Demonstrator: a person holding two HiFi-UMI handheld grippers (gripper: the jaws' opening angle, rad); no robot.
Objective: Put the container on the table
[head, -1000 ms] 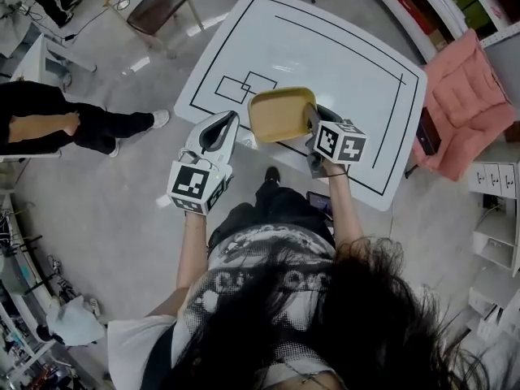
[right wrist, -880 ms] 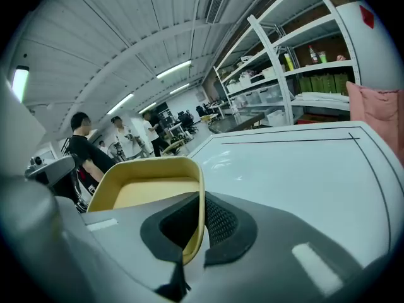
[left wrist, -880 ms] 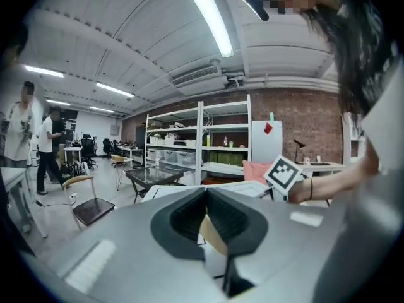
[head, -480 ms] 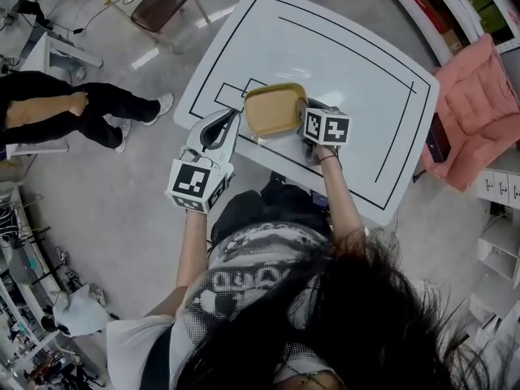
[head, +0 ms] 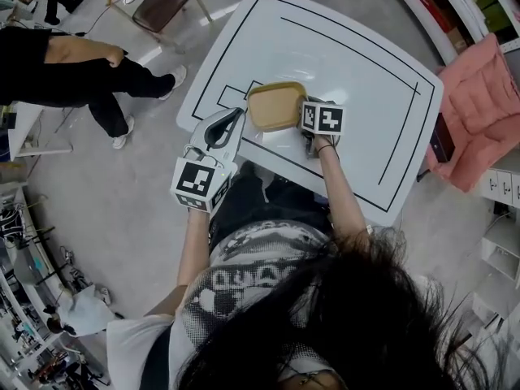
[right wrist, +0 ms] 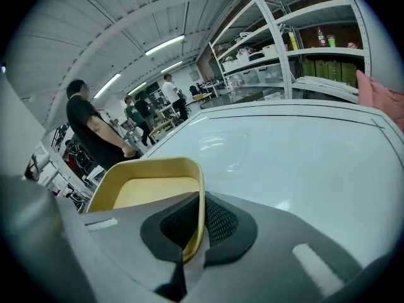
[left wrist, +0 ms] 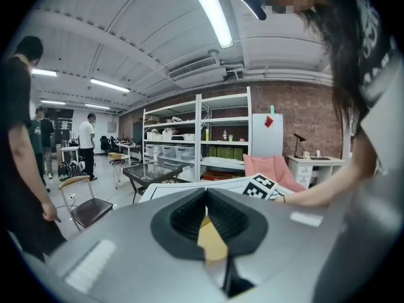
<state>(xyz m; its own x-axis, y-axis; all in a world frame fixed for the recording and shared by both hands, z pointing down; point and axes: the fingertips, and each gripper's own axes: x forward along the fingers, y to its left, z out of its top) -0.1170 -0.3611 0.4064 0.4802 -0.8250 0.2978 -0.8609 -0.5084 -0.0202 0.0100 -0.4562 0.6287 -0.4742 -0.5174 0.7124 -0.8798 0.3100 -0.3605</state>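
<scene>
The right gripper (right wrist: 197,227) pinches one side wall of the yellow container (right wrist: 148,191). Its jaws are squeezed tight on the thin wall. In the head view the container is over the white table (head: 357,63), by the edge closest to the person, next to the small black boxes (head: 231,96) drawn there. I cannot tell if it touches the table. The left gripper (head: 235,118) is just beside the container, at that same edge. Its jaws are pressed together.
</scene>
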